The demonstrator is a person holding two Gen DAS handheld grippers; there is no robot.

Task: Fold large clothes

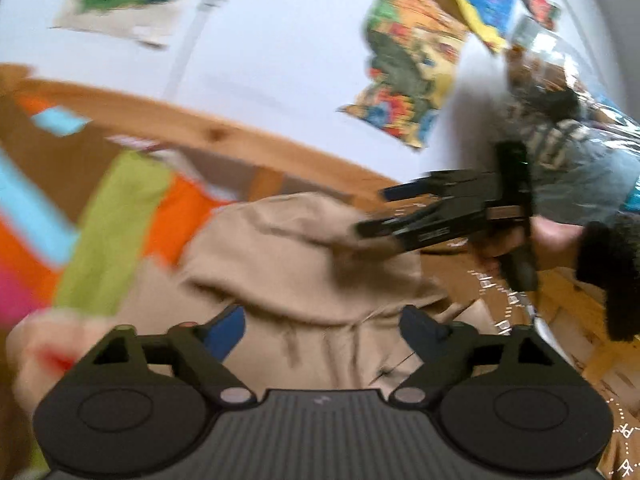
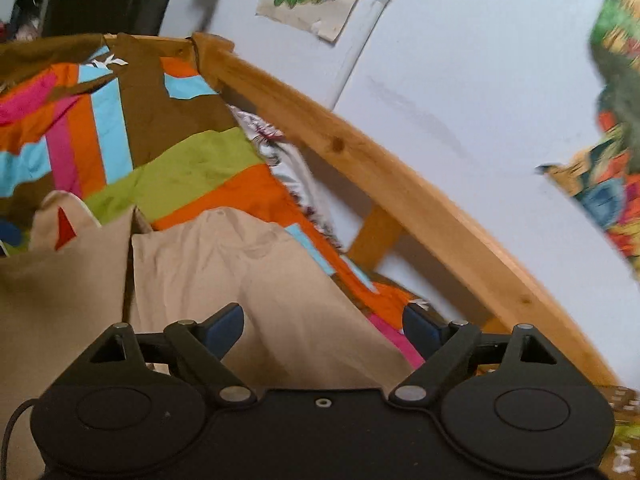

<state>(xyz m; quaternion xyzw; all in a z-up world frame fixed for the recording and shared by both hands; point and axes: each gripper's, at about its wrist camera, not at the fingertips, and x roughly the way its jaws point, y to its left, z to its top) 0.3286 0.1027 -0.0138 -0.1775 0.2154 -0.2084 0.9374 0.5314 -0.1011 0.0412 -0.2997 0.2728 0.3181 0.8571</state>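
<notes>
Both the left gripper (image 1: pixel 322 326) and right gripper (image 2: pixel 324 322) gape wide, empty, above the beige hoodie (image 1: pixel 304 264)

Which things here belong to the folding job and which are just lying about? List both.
Belonging to the job:
beige hoodie
left gripper, open
right gripper, open

Just there:
striped bedspread
wooden bed rail
wall pictures
</notes>
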